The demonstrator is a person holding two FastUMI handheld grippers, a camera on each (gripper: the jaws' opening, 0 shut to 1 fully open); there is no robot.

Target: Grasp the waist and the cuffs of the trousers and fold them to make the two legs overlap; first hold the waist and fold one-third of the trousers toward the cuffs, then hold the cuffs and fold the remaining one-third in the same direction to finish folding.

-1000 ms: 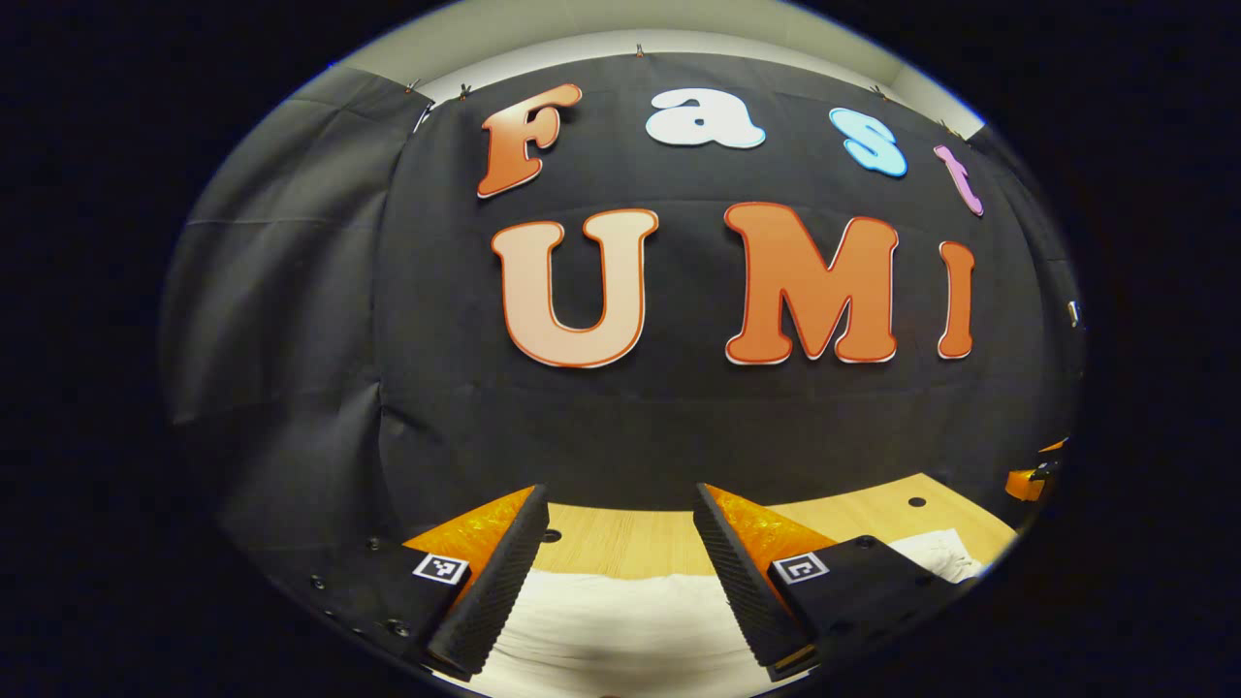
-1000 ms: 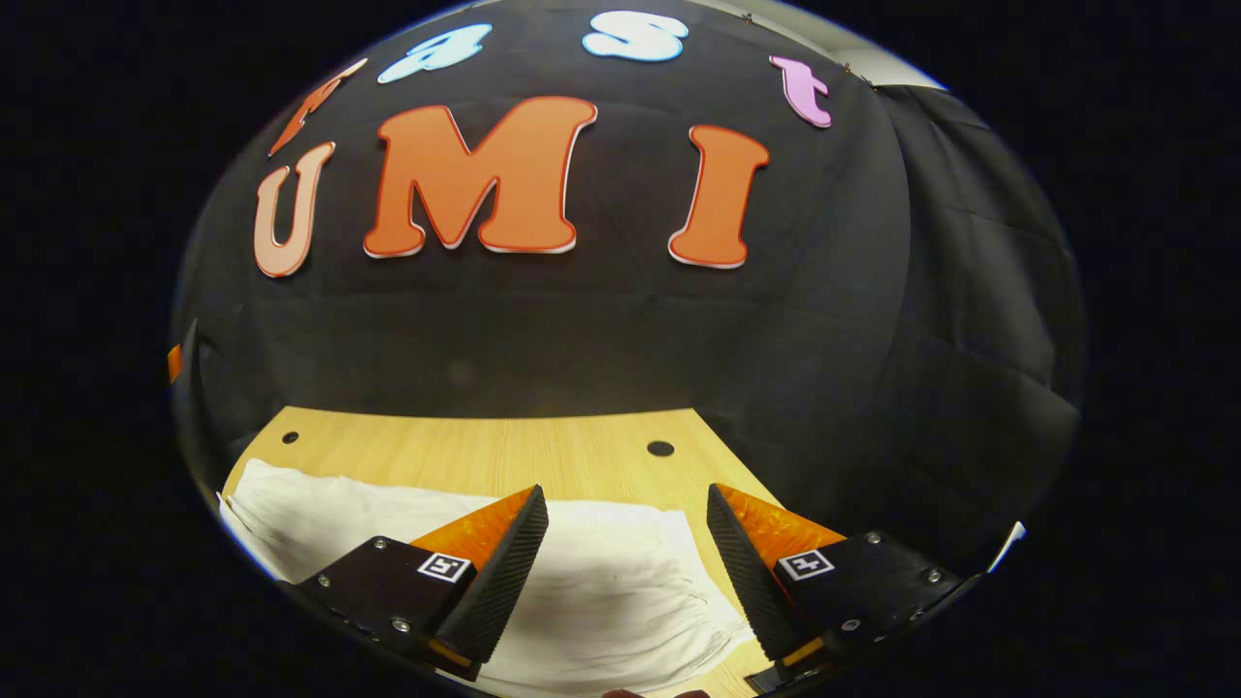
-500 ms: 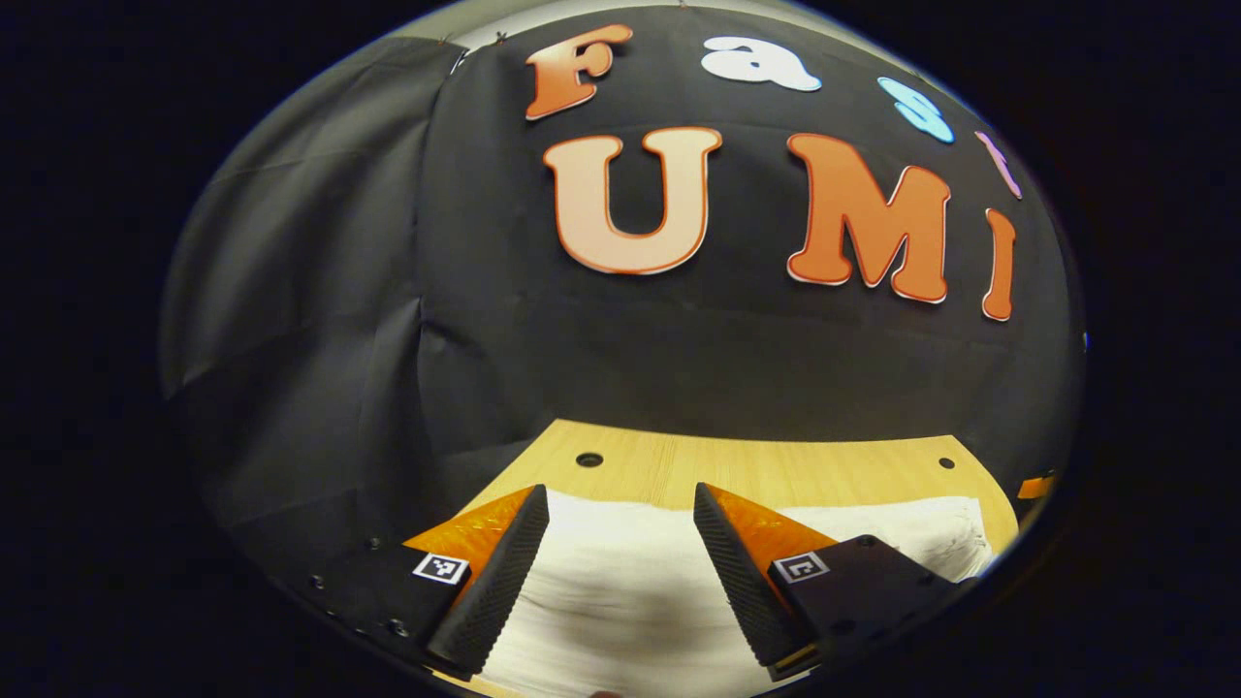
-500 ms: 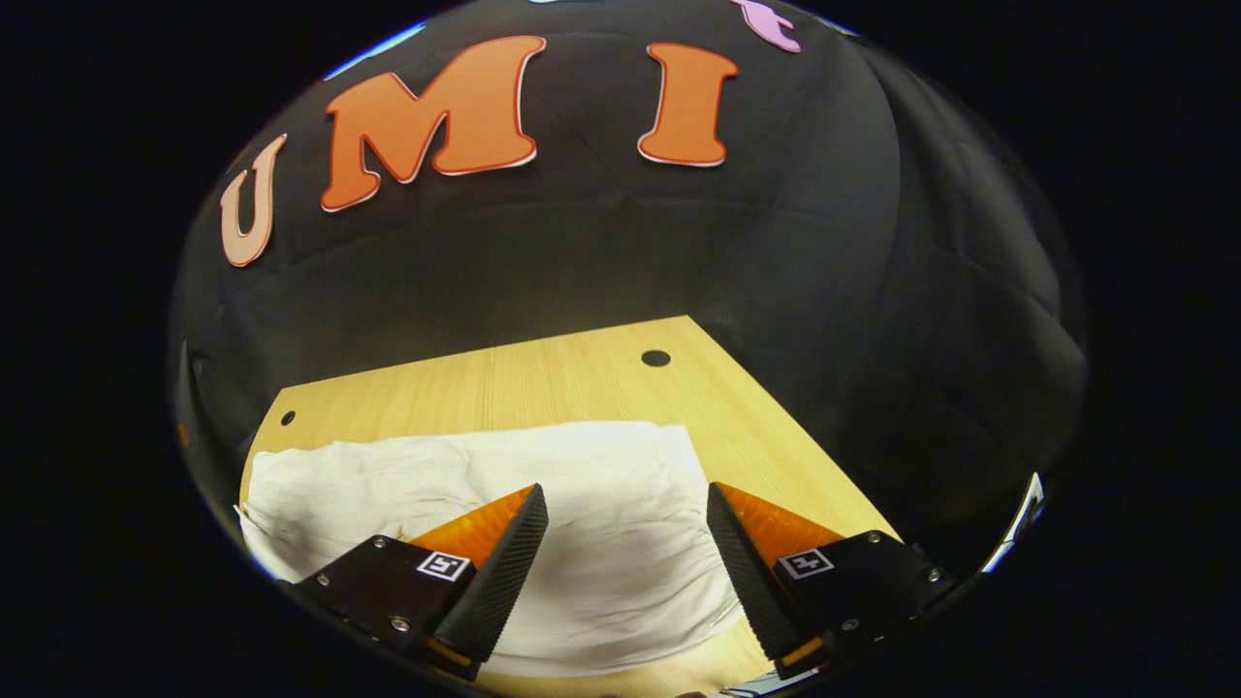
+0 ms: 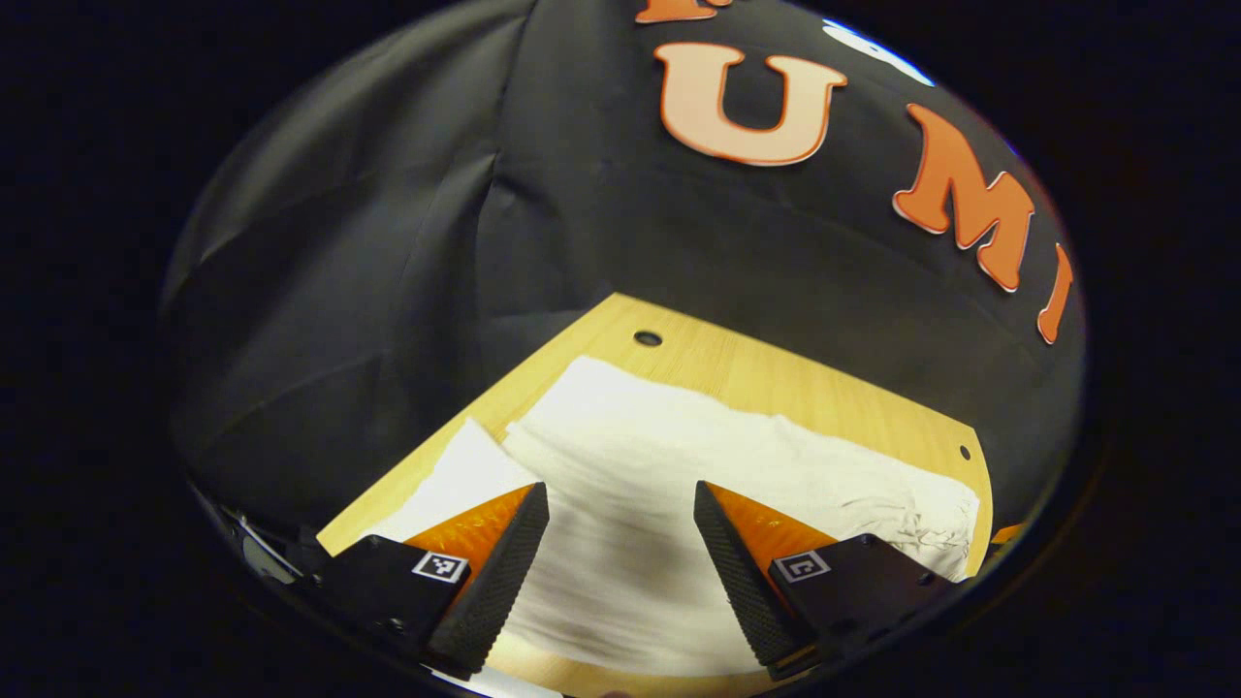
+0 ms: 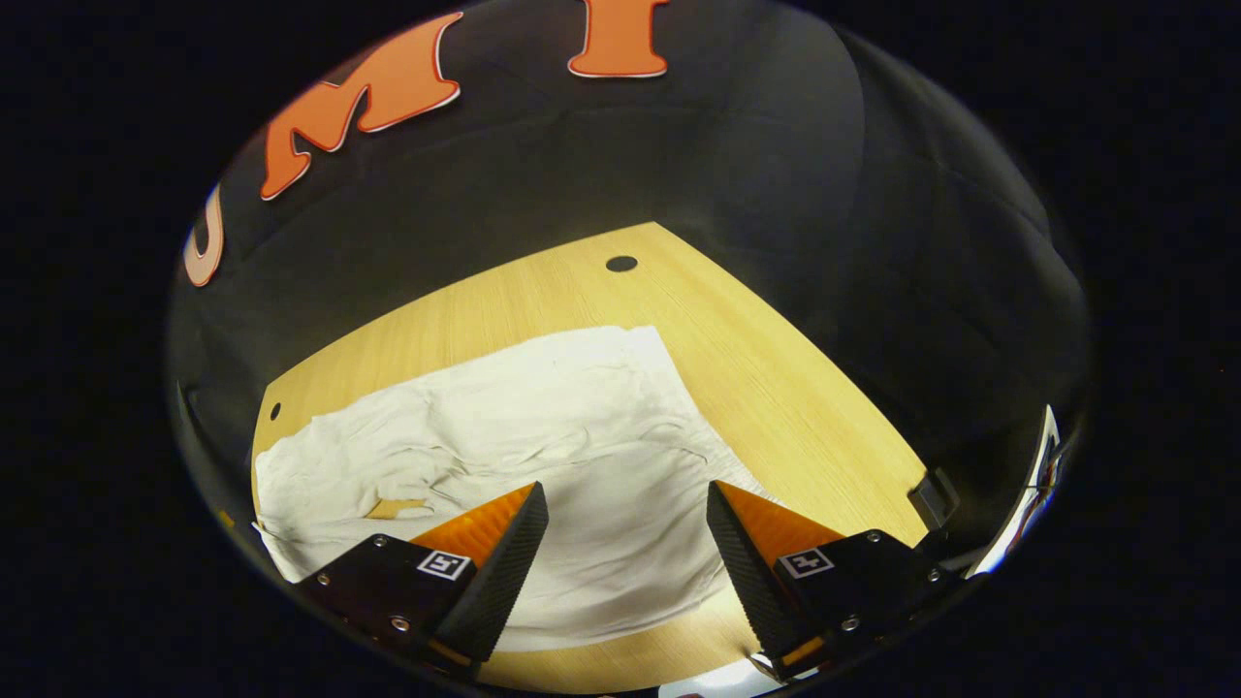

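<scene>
White trousers (image 5: 698, 456) lie flat on a light wooden table (image 5: 776, 373), reaching from its left end toward the right. In the left gripper view my left gripper (image 5: 620, 572) hovers open above one end of the cloth, nothing between its fingers. In the right gripper view the same trousers (image 6: 543, 436) show creases and a gathered edge near the table's right side. My right gripper (image 6: 625, 572) is open over that end, apart from the fabric. Which end is the waist I cannot tell for sure.
The wooden table (image 6: 776, 388) has small dark holes (image 6: 620, 263) near its far corners. Black cloth walls close in behind and at both sides. A small dark fitting (image 6: 936, 496) sits at the table's right edge.
Both views have tilted downward over the last second. More of the table and trousers shows now. Both grippers stay open.
</scene>
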